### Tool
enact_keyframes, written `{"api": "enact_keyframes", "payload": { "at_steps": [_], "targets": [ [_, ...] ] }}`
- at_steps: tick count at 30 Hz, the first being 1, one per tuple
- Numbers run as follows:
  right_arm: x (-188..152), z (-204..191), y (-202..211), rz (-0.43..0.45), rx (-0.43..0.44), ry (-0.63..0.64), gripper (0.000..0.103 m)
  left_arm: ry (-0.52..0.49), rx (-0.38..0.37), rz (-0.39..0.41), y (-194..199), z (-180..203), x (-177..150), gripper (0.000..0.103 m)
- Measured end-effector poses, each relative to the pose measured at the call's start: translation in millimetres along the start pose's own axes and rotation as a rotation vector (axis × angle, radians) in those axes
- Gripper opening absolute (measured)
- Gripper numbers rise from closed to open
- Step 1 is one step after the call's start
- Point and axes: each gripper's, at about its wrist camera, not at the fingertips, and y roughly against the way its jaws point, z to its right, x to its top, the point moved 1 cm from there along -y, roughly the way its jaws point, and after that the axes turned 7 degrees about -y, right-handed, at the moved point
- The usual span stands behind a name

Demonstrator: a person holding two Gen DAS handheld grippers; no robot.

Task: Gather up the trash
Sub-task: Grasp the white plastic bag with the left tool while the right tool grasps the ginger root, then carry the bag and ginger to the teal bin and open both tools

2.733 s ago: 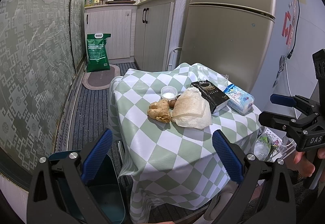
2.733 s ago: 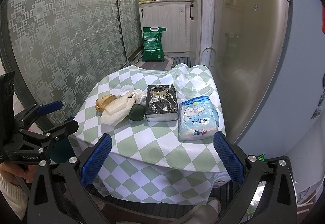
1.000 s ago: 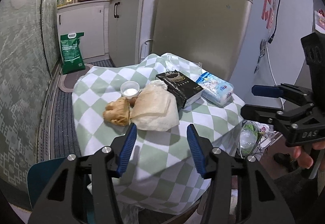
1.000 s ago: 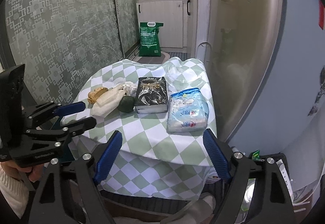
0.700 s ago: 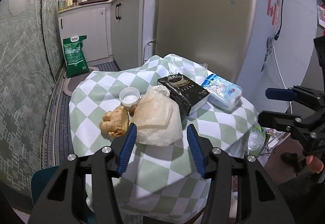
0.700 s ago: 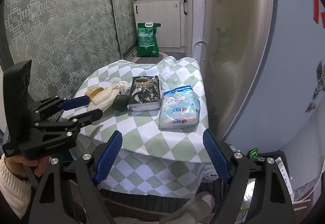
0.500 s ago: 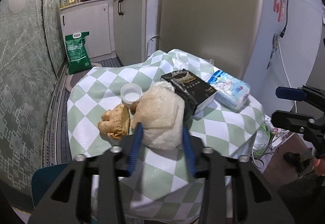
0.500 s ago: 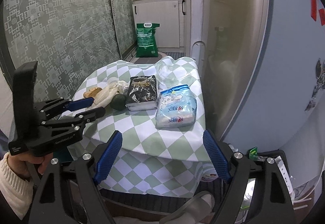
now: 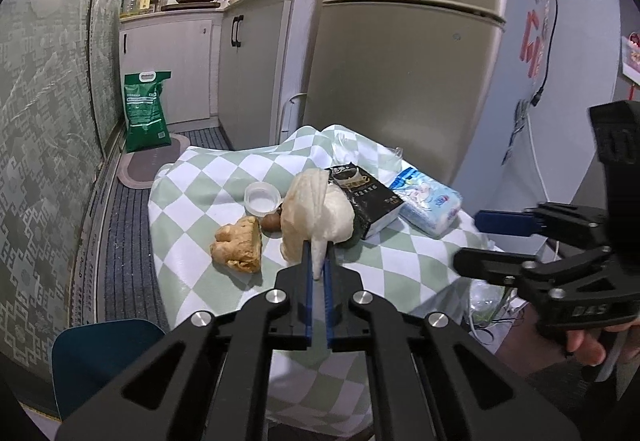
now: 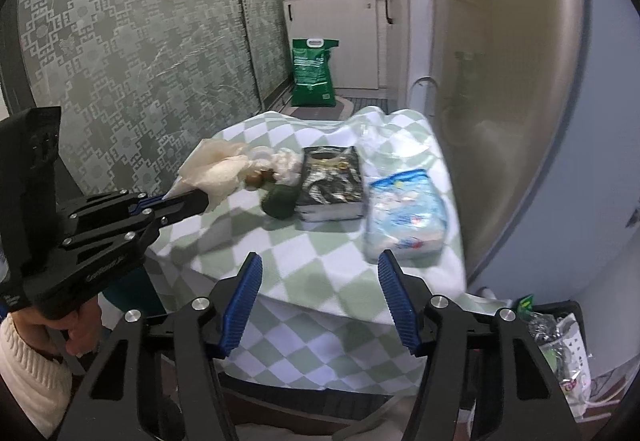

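Kitchen scene, seen from two handheld grippers over a small table (image 9: 192, 201) covered with a green and white checked cloth. The left gripper (image 9: 317, 261) has its blue fingers pressed together on the near corner of a crumpled whitish paper wrapper (image 9: 316, 209), which is lifted up from the cloth near the middle of the table. From the right wrist view, the same wrapper (image 10: 216, 169) trails from the tip of the left gripper (image 10: 188, 201) at the left side of the table.

Just left of the wrapper lies a knobbly piece of ginger (image 9: 238, 243). Behind it stands a small clear plastic cup (image 9: 262, 198), and a small brown round item (image 9: 271, 221) sits between the cup and the wrapper. To the right lies a black box (image 9: 366, 197), with a dark green round fruit (image 10: 278, 201) touching its near left corner. Further right lies a blue and white pack of tissues (image 9: 428, 203).

The right gripper (image 10: 320, 301) hangs at the near edge of the table, its blue fingers spread wide with nothing between them.

A grey fridge (image 9: 400, 73) stands behind the table at the right. A green sack (image 9: 145, 111) rests on the floor at the far end, by white cabinets (image 9: 168, 69). A blue bin (image 9: 100, 357) sits low at the near left.
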Motion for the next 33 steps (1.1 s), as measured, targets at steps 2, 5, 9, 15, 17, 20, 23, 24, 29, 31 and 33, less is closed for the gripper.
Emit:
{"api": "enact_keyframes", "payload": {
  "at_steps": [2,5,9,15,17,20,23,24,29,31,33],
  "targets": [
    [1.4,-5.9,-5.1,-0.007,0.017,0.000,0.061,0.009,-0.014,0.009,6.9,-3.6,-1.3,0.005],
    [4.3,-18.9,-11.9,-0.011,0.039,0.006,0.061,0.018,-0.013,0.028,18.5,-10.9,-2.8,0.005],
    [8.1,-41.9,-22.5,-0.019,0.063,0.031,0.061,0.045,0.014,0.054,35.4,-28.0,-4.9,0.005],
    [13.2,-70.8,-48.6,-0.043,0.085,0.052,0.061,0.086,0.053,0.062,56.3,-58.3,-14.1,0.005],
    [14.5,-78.9,-58.5,-0.054,0.091,0.051,0.061,0.092,0.068,0.058,62.0,-66.1,-17.8,0.005],
    [16.6,-89.8,-69.4,-0.063,0.091,0.058,0.061,0.104,0.086,0.050,68.9,-77.6,-24.2,0.005],
    [18.6,-95.0,-77.4,-0.070,0.087,0.053,0.061,0.116,0.098,0.045,75.7,-87.4,-30.8,0.005],
    [19.0,-95.3,-79.4,-0.072,0.084,0.050,0.061,0.120,0.102,0.044,77.9,-90.7,-32.7,0.005],
    [23.4,-97.4,-95.0,-0.079,0.055,0.023,0.061,0.139,0.116,0.040,87.4,-104.2,-42.0,0.005],
    [25.8,-97.4,-100.8,-0.081,0.060,0.001,0.061,0.143,0.122,0.033,89.0,-107.6,-45.1,0.005],
    [28.6,-98.7,-107.3,-0.080,0.060,-0.015,0.061,0.147,0.127,0.022,89.4,-110.7,-48.8,0.005]
  ]
}}
